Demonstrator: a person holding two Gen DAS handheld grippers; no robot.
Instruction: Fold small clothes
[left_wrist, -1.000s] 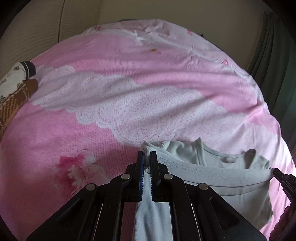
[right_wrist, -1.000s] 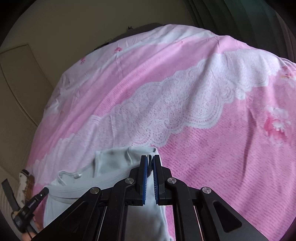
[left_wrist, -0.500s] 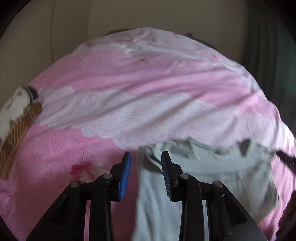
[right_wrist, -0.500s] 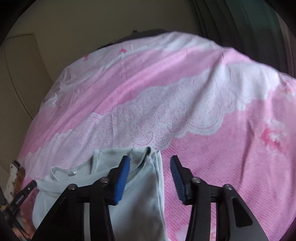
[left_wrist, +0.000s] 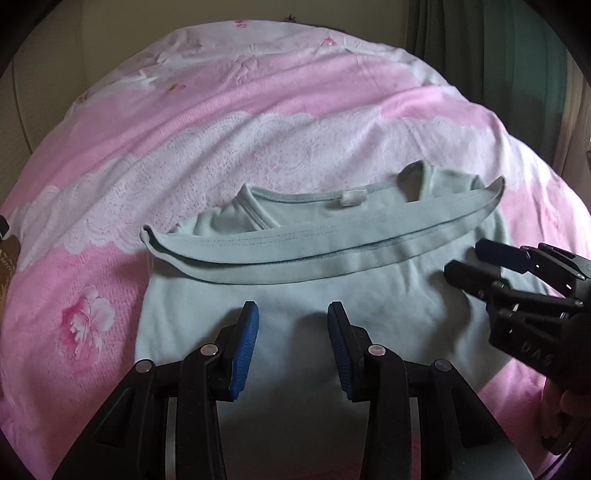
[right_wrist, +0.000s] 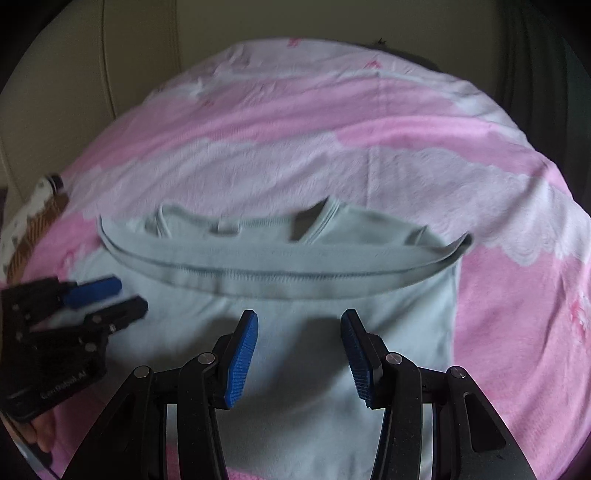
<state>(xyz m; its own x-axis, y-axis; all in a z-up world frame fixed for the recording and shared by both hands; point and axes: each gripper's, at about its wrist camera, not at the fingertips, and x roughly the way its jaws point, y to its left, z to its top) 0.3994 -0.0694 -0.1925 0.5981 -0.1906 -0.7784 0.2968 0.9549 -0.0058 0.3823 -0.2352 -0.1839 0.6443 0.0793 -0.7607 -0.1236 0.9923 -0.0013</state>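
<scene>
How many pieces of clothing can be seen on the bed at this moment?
2. A pale green shirt lies folded on the pink bedspread, just ahead of both open grippers. A brown and white patterned garment lies at the bed's left edge, partly cut off; others may be hidden.

The left claw (right_wrist: 99, 301), seen at nine o'clock in the right wrist view, carries pale lettering along its black body that looks like "GenRobot.AI". In the left wrist view, the right claw (left_wrist: 469, 262) at three o'clock bears faint embossed letters, roughly "DAS", too dim to confirm.
</scene>
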